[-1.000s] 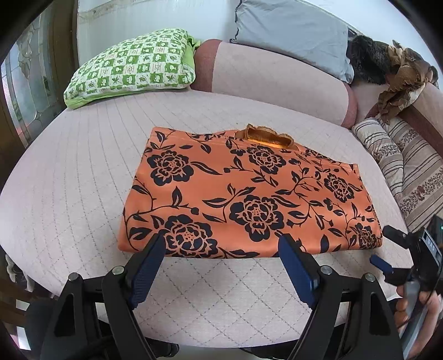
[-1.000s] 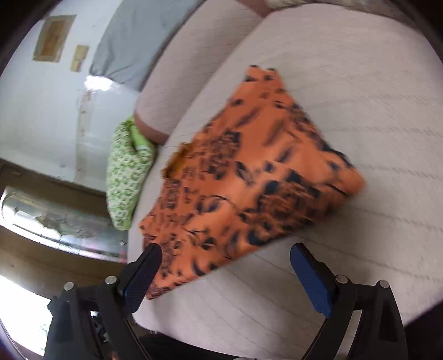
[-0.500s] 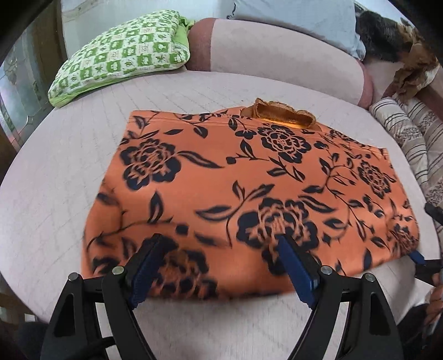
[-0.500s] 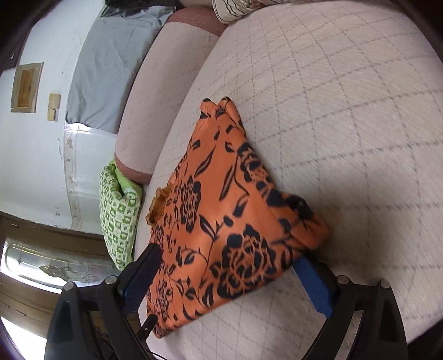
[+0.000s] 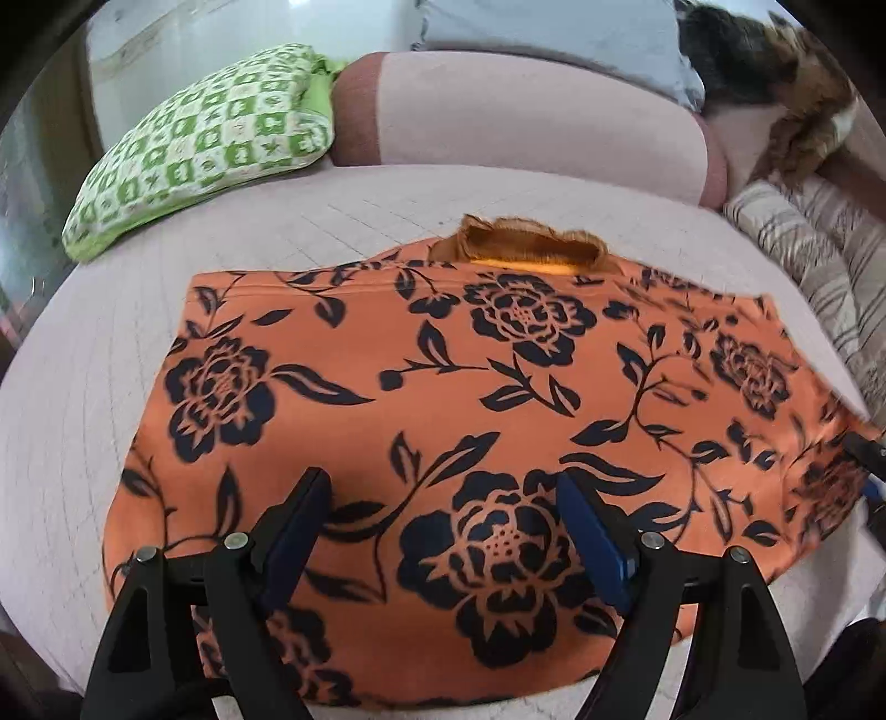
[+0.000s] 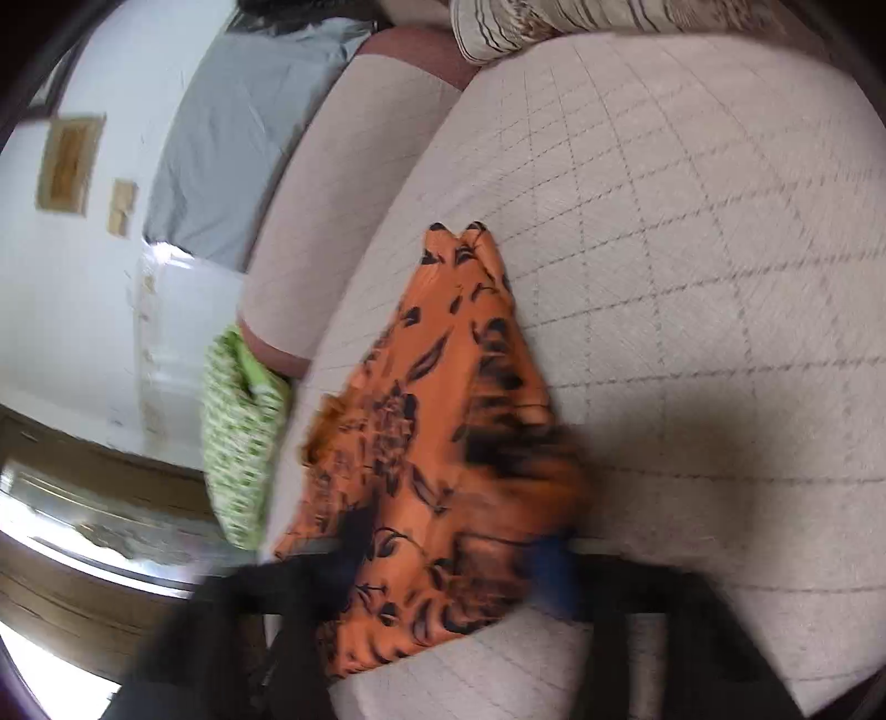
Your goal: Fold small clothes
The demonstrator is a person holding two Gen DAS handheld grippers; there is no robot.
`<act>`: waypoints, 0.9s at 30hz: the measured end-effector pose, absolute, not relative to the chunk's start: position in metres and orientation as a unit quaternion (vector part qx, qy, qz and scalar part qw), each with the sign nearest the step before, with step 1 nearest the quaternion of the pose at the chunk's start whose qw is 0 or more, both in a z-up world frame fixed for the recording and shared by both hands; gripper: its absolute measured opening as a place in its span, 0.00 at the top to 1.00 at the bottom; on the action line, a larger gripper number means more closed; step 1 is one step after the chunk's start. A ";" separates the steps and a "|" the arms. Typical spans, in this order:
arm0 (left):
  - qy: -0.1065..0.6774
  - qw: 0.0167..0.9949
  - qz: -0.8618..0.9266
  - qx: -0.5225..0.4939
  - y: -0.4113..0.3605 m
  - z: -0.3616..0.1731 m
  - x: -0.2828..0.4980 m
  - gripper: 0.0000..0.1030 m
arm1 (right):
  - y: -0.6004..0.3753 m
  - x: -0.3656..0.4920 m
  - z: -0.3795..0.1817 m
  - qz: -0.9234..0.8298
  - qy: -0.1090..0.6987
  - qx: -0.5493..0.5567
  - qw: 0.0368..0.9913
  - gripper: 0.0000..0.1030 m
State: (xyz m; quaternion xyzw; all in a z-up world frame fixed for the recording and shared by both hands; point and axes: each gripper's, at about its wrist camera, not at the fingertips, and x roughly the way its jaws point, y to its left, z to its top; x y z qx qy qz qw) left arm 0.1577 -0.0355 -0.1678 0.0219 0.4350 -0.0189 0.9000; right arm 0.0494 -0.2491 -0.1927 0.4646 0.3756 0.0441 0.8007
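Two grippers: left gripper [image 5: 443, 526] open over orange garment [image 5: 470, 399]; no writing.

- One orange garment [image 5: 498, 399] printed with black flowers, lying flat on the quilted surface [image 5: 66, 421]; I count five large blooms across its top in the left wrist view.
- One green-and-white checked pillow [image 5: 205, 144].
- One grey pillow [image 5: 554, 33] behind the pink bolster [image 5: 531, 116], of which there is also one.
- Two striped cushions [image 5: 819, 260] at the right edge, side by side.
- One brown furry heap [image 5: 797, 94]; what it is I cannot tell.
- Two small frames [image 6: 69, 163] on the white wall in the right wrist view.
- Two grippers: one left gripper [image 5: 443, 509], one right gripper [image 6: 454, 559].
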 end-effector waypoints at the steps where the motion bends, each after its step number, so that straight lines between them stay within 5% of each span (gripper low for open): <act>1: 0.438 0.898 -0.014 0.033 -0.038 -0.173 0.161 0.19 | -0.248 0.048 -0.189 0.035 0.377 0.446 0.811 0.85; 5: 0.433 0.899 0.002 0.064 -0.045 -0.175 0.162 0.12 | -0.246 0.044 -0.218 0.021 0.444 0.409 0.797 0.85; 9: 0.406 0.913 -0.002 0.039 -0.033 -0.151 0.157 0.12 | -0.270 0.027 -0.195 0.041 0.413 0.439 0.797 0.77; 10: 0.397 0.917 0.002 0.043 -0.031 -0.149 0.157 0.12 | -0.276 0.027 -0.185 0.039 0.404 0.430 0.807 0.64; 11: 0.400 0.915 0.005 0.049 -0.029 -0.153 0.160 0.12 | -0.281 0.029 -0.177 0.034 0.395 0.421 0.816 0.36; 13: 0.431 0.901 0.001 0.052 -0.026 -0.168 0.168 0.12 | -0.290 0.049 -0.160 0.045 0.368 0.404 0.836 0.12; 21: 0.421 0.906 0.001 0.047 -0.022 -0.178 0.167 0.11 | -0.284 0.217 -0.192 0.089 0.466 0.311 0.824 0.14; 22: 0.420 0.906 0.000 0.047 -0.022 -0.178 0.167 0.11 | -0.279 0.226 -0.196 0.101 0.473 0.305 0.820 0.27; 23: 0.419 0.907 -0.001 0.047 -0.022 -0.178 0.165 0.11 | -0.270 0.234 -0.195 0.107 0.481 0.278 0.824 0.68; 25: 0.417 0.908 -0.005 0.049 -0.021 -0.178 0.162 0.11 | -0.256 0.232 -0.178 0.106 0.466 0.235 0.846 0.82; 27: 0.416 0.908 -0.007 0.050 -0.022 -0.179 0.162 0.09 | -0.243 0.221 -0.154 0.087 0.432 0.181 0.879 0.84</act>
